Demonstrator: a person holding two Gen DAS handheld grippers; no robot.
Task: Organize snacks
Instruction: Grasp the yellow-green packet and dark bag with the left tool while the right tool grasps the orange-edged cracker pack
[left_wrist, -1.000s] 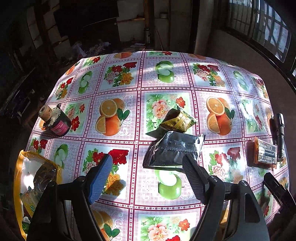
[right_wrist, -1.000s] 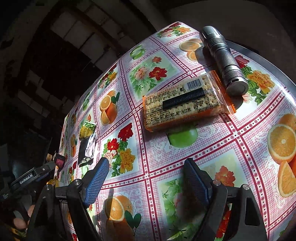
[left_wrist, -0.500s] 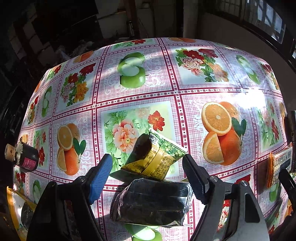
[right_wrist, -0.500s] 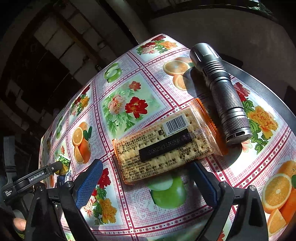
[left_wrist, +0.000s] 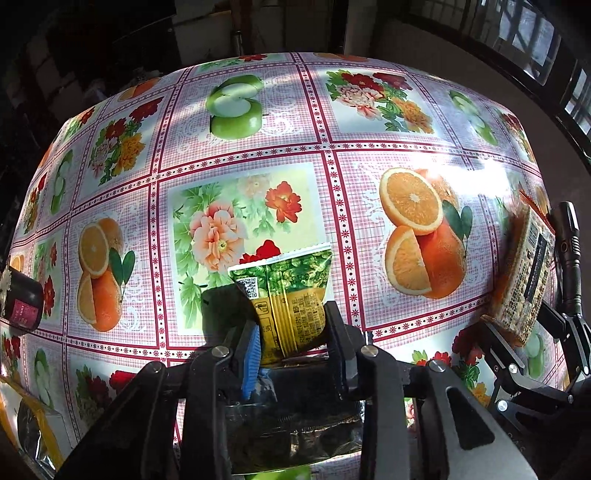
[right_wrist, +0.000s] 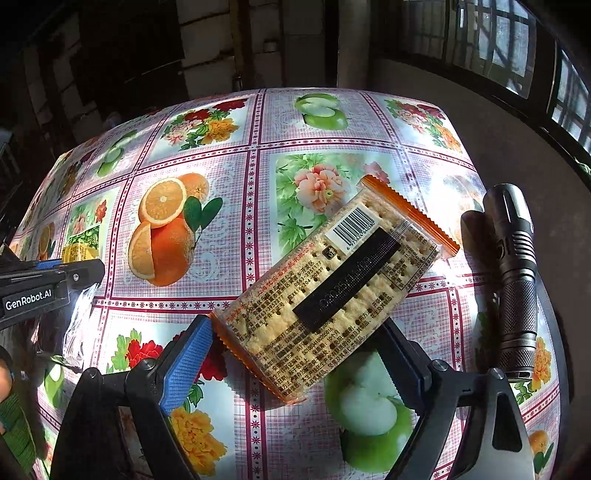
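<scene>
Left claw (left_wrist: 293, 343): closing, pads pinching crinkled green-yellow foil snack pouch (left_wrist: 291, 295) over a dark glossy packet (left_wrist: 295, 439) on the bench (left_wrist: 369, 122), oilcloth-covered.
Right claw (right_wrist: 295, 350): closing around flat clear-wrapped cracker pack (right_wrist: 332, 291); contact unclear.
Right view alone: whole ribbed metal flashlight (right_wrist: 515, 280).

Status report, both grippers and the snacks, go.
Left gripper closing on green-yellow snack packet, dark foil pouch beneath. Right gripper closing around cracker pack, pads not yet pressing. Flashlight beside crackers, apart.
</scene>
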